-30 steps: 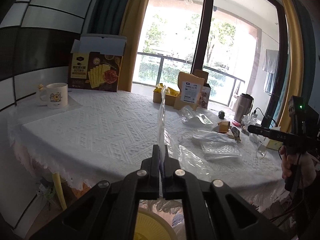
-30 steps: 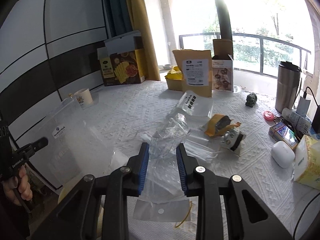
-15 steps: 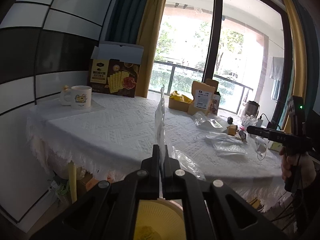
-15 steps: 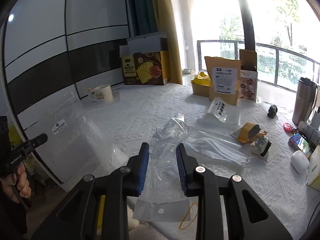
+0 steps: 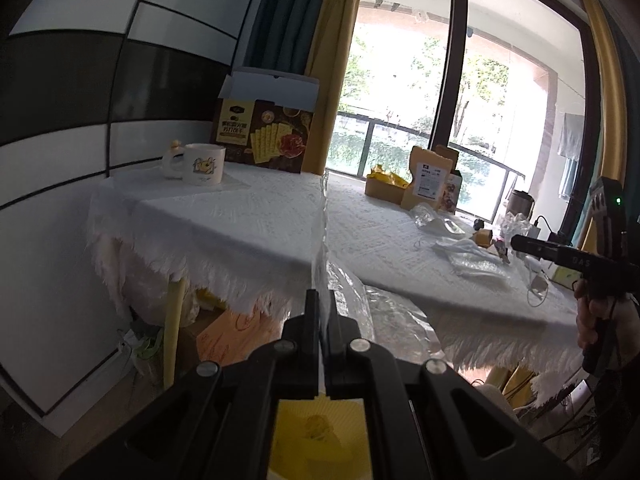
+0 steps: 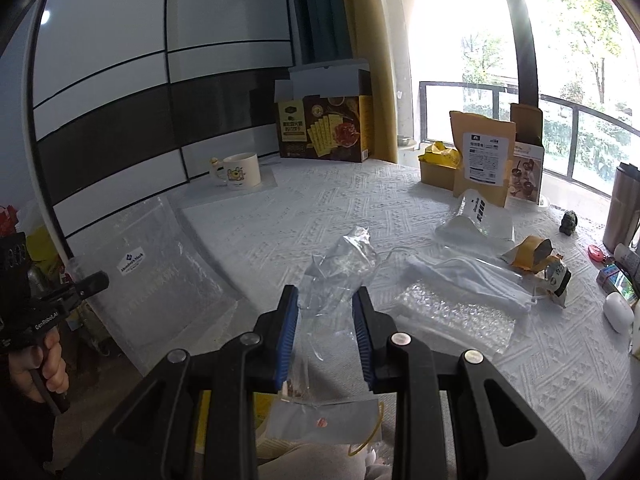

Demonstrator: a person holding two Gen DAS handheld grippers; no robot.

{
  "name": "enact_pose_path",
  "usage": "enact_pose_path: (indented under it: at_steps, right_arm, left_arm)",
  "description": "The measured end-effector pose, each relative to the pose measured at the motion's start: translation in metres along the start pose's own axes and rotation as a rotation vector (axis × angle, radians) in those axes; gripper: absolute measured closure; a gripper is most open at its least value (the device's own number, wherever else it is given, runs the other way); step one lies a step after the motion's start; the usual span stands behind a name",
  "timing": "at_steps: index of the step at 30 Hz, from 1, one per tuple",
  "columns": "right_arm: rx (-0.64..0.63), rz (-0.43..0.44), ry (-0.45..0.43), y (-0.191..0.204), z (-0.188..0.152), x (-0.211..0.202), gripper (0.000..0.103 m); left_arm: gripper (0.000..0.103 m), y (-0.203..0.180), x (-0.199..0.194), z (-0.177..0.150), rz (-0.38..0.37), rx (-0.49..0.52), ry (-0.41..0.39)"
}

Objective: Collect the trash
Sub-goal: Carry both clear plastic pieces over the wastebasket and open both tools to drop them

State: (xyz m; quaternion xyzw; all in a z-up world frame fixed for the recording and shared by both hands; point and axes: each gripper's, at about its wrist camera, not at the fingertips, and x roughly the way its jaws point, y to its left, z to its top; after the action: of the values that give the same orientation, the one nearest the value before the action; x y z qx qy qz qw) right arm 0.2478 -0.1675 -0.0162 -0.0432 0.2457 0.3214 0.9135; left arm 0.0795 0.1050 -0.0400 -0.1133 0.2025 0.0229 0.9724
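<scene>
My left gripper (image 5: 323,300) is shut on the edge of a large clear plastic bag (image 5: 322,236), seen edge-on in the left wrist view. From the right wrist view the same bag (image 6: 160,276) hangs flat beside the table's left edge. My right gripper (image 6: 326,300) is shut on a crumpled clear plastic wrapper (image 6: 340,264) between its blue pads (image 6: 289,320), just off the table's near edge. A yellow bin (image 5: 320,436) sits low under the left gripper. On the white tablecloth (image 6: 300,208) lie face masks (image 6: 472,280), a bubble-wrap bag (image 6: 452,316) and a yellow wrapper (image 6: 528,254).
A mug (image 6: 240,170) and a cracker box (image 6: 324,128) stand at the back left. A brown pouch (image 6: 482,156) and small boxes stand at the back. A steel flask (image 6: 622,204) and small items crowd the right edge. A person's hand (image 6: 44,364) holds the left tool.
Both grippers have drawn back from the table past its near edge, each keeping its plastic. The table looks farther away, and the yellow bin has come into view under the left gripper.
</scene>
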Motion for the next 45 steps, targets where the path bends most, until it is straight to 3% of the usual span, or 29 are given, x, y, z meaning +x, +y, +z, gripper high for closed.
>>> enact_pose_path:
  at_steps: [8, 14, 22, 24, 25, 26, 28, 45]
  right_arm:
    - [-0.008, 0.027, 0.006, 0.021, -0.01, 0.0, 0.077]
    - [-0.021, 0.027, 0.006, 0.032, -0.012, -0.008, 0.077]
    - [-0.012, 0.017, -0.001, 0.033, -0.022, -0.017, 0.077]
    - [0.001, 0.02, 0.007, 0.033, -0.025, -0.015, 0.077]
    - [0.005, 0.022, 0.012, 0.033, -0.028, -0.014, 0.077]
    - [0.005, 0.024, 0.016, 0.035, -0.029, -0.013, 0.077]
    - [-0.002, 0.034, 0.025, 0.038, -0.032, -0.01, 0.077]
    - [-0.062, 0.213, 0.147, 0.106, -0.058, 0.076, 0.077]
  left_arm:
    - [0.102, 0.006, 0.012, -0.037, 0.043, 0.017, 0.09]
    - [0.102, 0.015, 0.045, -0.071, 0.008, -0.054, 0.191]
    - [0.101, 0.002, 0.066, -0.087, -0.011, -0.016, 0.275]
    - [0.096, 0.003, 0.072, -0.089, -0.002, -0.021, 0.296]
    - [0.086, 0.005, 0.074, -0.091, -0.001, -0.037, 0.303]
    - [0.07, 0.008, 0.075, -0.092, -0.01, -0.064, 0.307]
    - [0.05, 0.015, 0.074, -0.092, -0.02, -0.112, 0.298]
    - [0.046, 0.057, 0.045, -0.073, 0.064, -0.139, 0.219]
